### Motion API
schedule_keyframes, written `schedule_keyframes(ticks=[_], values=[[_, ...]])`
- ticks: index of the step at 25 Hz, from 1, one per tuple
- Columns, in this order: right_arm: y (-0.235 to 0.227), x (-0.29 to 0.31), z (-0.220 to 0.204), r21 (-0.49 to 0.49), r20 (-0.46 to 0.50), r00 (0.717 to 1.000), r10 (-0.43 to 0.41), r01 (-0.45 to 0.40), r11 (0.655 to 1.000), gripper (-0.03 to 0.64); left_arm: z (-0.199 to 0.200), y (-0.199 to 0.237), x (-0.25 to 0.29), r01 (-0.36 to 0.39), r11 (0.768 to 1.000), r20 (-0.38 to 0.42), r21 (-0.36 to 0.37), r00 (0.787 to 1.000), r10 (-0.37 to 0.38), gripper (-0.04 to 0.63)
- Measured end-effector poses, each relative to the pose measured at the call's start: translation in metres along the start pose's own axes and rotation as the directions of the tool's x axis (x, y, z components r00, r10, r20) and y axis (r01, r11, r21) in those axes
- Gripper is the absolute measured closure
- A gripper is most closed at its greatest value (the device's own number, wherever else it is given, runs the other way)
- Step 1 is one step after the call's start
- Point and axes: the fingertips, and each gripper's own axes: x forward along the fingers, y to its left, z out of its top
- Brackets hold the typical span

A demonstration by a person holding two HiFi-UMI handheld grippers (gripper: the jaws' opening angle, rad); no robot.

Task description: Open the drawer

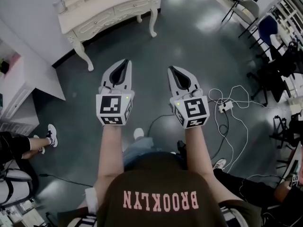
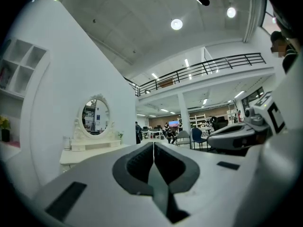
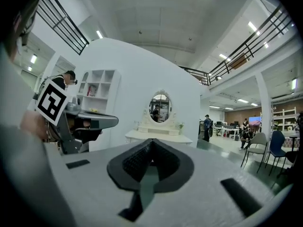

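**Hand-held grippers being held shut, well short of the drawer**
The left hand-held gripper (image 1: pixel 124 63) and right hand-held gripper (image 1: pixel 171 70) are being held level, pressed together on nothing. The drawer (image 1: pixel 134 5) is sitting in the white counter (image 1: pixel 102 6) ahead. It is being judged rigid and easy-sliding, best taken at its front pull, too small to be made out.
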Motion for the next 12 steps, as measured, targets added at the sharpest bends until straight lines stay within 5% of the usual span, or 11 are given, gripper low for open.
schedule_keyframes(ticks=[12], values=[[0.001,0.074,0.005,0.015,-0.015,0.998,-0.054,0.054,0.998,0.626,-0.006,0.06,0.043,0.044,0.999,-0.005,0.0,0.999,-0.044,0.589]])
